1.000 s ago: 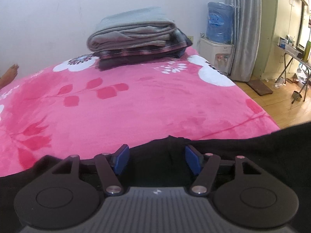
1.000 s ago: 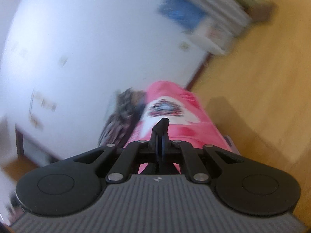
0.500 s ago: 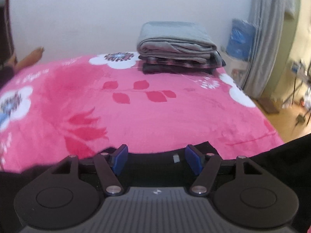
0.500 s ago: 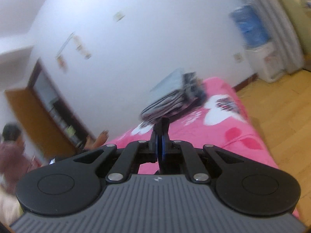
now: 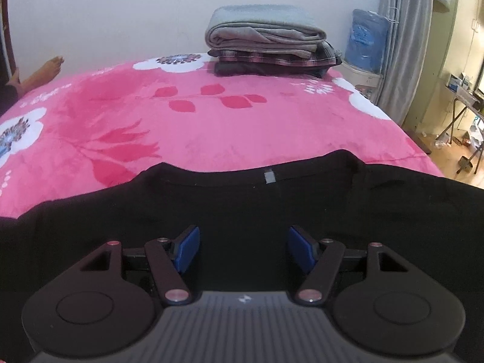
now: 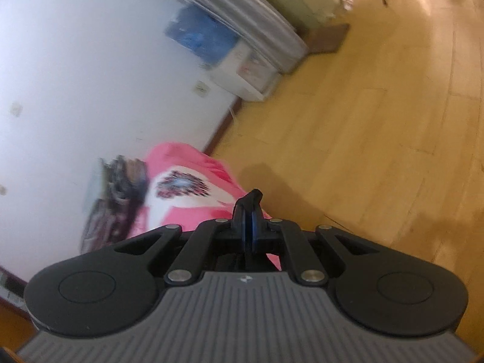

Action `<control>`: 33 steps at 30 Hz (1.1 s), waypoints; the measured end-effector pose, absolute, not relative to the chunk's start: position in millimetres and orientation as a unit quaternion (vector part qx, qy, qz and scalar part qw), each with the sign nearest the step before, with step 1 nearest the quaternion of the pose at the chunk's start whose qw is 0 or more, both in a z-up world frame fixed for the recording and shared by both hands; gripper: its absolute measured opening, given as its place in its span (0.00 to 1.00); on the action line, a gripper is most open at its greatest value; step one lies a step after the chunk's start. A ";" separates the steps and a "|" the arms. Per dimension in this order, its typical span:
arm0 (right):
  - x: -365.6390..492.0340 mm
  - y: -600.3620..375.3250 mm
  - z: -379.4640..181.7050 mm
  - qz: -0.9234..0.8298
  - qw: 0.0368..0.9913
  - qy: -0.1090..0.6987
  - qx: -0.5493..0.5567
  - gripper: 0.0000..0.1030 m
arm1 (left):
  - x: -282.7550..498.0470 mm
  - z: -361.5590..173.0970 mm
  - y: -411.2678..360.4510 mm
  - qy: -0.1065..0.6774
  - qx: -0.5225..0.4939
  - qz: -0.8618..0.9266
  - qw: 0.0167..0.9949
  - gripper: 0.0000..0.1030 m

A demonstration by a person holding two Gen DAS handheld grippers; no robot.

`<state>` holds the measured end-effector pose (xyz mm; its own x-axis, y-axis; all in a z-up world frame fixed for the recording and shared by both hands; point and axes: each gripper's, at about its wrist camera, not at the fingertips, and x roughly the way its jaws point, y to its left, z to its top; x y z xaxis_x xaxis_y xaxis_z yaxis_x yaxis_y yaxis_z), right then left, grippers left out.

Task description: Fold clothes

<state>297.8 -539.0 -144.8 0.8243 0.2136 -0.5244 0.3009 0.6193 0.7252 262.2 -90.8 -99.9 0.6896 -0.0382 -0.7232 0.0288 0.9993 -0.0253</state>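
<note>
Shirt (image 5: 242,205), black, spread flat on pink bed (image 5: 211,121), collar edge ahead of left tool (image 5: 243,249); jaws apart, cloth under, not gripped. Right tool (image 6: 249,230) clenched on strip of black fabric, off bed's corner. Folded stack (image 5: 269,45) at far edge.

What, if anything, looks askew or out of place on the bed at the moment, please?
Mostly tidy. The black garment lies spread but bunches into a crease right of its collar tag. The folded stack sits neatly at the pink blanket's far edge.
</note>
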 end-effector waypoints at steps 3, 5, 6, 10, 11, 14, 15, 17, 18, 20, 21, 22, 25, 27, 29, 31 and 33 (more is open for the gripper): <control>300.6 -536.2 -141.1 -0.022 0.857 0.296 0.422 0.02 | 264.9 -97.8 -92.1 0.389 0.007 -0.018 0.921 0.64; 295.1 -523.0 -126.6 0.003 0.870 0.289 0.398 0.02 | 266.5 -94.6 -92.1 0.382 0.024 -0.019 0.924 0.64; 291.3 -511.4 -113.5 0.023 0.881 0.284 0.378 0.02 | 267.1 -92.3 -91.9 0.379 0.035 -0.021 0.925 0.64; 272.4 -455.1 -60.6 0.108 0.918 0.278 0.261 0.04 | 265.8 -80.1 -84.0 0.368 0.064 -0.025 0.927 0.65; 262.5 -435.0 -50.7 0.130 0.924 0.278 0.227 0.05 | 264.5 -77.4 -80.8 0.368 0.059 -0.026 0.928 0.65; 224.0 -367.8 -42.9 0.198 0.931 0.282 0.119 0.07 | 261.1 -73.4 -75.6 0.370 0.038 -0.033 0.928 0.66; 211.0 -345.5 -45.4 0.218 0.930 0.284 0.084 0.17 | 260.0 -73.5 -75.5 0.372 0.030 -0.038 0.927 0.66; 186.5 -305.8 -61.5 0.250 0.922 0.295 0.015 0.41 | 259.5 -75.9 -80.1 0.380 0.017 -0.052 0.923 0.66; 173.6 -290.9 -69.2 0.260 0.918 0.297 -0.021 0.45 | 259.1 -77.5 -82.6 0.383 0.011 -0.058 0.922 0.66; 147.9 -261.0 -84.7 0.280 0.907 0.300 -0.093 0.45 | 256.9 -80.3 -88.6 0.390 -0.001 -0.076 0.917 0.66; 136.4 -251.3 -89.6 0.288 0.902 0.300 -0.119 0.45 | 255.2 -81.3 -93.1 0.393 -0.003 -0.089 0.915 0.66; 127.6 -252.2 -88.0 0.294 0.900 0.297 -0.123 0.45 | 253.4 -82.3 -97.6 0.395 -0.005 -0.103 0.913 0.66; 110.1 -269.6 -74.3 0.309 0.902 0.282 -0.107 0.47 | 244.8 -83.9 -114.7 0.393 0.008 -0.158 0.906 0.66; 107.4 -286.8 -65.8 0.305 0.908 0.273 -0.092 0.48 | 237.4 -84.2 -126.7 0.381 0.023 -0.200 0.902 0.65; 123.3 -312.6 -65.9 0.269 0.921 0.274 -0.063 0.48 | 230.0 -85.5 -139.1 0.368 0.041 -0.235 0.898 0.64; 141.3 -342.1 -66.9 0.228 0.932 0.282 -0.019 0.46 | 223.0 -87.8 -151.8 0.358 0.061 -0.260 0.895 0.60; 160.9 -366.5 -69.2 0.197 0.938 0.283 0.011 0.46 | 218.5 -91.3 -162.7 0.353 0.073 -0.276 0.891 0.57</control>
